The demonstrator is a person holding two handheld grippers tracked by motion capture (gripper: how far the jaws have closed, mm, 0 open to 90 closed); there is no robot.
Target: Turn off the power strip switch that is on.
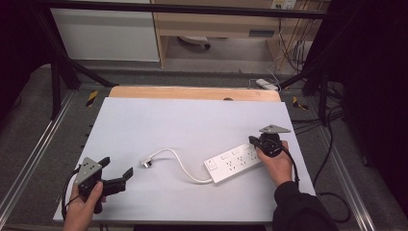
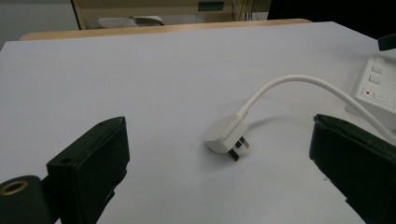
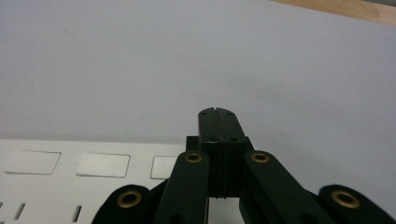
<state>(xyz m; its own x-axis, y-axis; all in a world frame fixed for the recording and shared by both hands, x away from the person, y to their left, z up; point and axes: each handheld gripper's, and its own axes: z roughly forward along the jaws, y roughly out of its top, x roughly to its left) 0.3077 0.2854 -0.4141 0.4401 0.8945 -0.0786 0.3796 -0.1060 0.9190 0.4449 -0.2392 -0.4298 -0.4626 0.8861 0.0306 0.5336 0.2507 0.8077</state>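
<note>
White tabletop (image 1: 159,120) carries our power strip (image 1: 234,162); right tool (image 1: 253,140), pressed together, steadies it while left tool (image 1: 116,169), spread, faces the plug (image 2: 226,136).

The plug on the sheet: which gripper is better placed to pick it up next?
Probably the left. The left gripper has open jaws facing the plug, which lies loose just ahead. The right gripper is shut, over the power strip.
</note>
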